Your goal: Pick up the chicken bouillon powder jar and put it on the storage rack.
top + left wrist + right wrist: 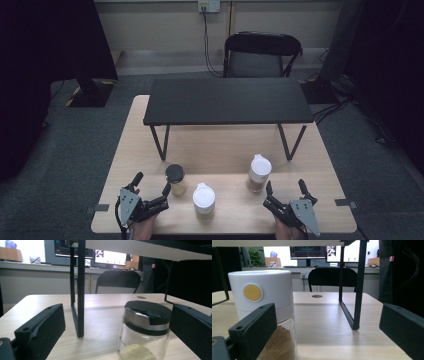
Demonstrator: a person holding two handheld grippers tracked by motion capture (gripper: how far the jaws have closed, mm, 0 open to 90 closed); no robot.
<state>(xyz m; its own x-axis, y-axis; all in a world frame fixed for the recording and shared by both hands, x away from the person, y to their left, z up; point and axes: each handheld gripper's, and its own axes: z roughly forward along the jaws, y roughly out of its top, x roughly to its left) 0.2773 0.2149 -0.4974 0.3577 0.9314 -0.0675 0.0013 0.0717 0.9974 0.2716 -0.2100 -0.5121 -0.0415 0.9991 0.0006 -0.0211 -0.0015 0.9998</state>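
Approach step, nothing grasped yet. Left tool (151, 185) released, jaws spread; black-lidded jar (176, 179) of pale powder sits just ahead, toward its right jaw. Right tool (285, 189) also released; white-lidded jar (258, 173) of brown powder just ahead, by its left jaw. Third white-lidded jar (204, 201) stands between the tools on the tabletop (225, 145). Next move likely: ease each tool forward around its jar, then clench.

Black low shelf (227, 100) set on the wooden table (220, 145), black folding chair (261, 54) placed behind, monitors (308, 252) seen beyond.
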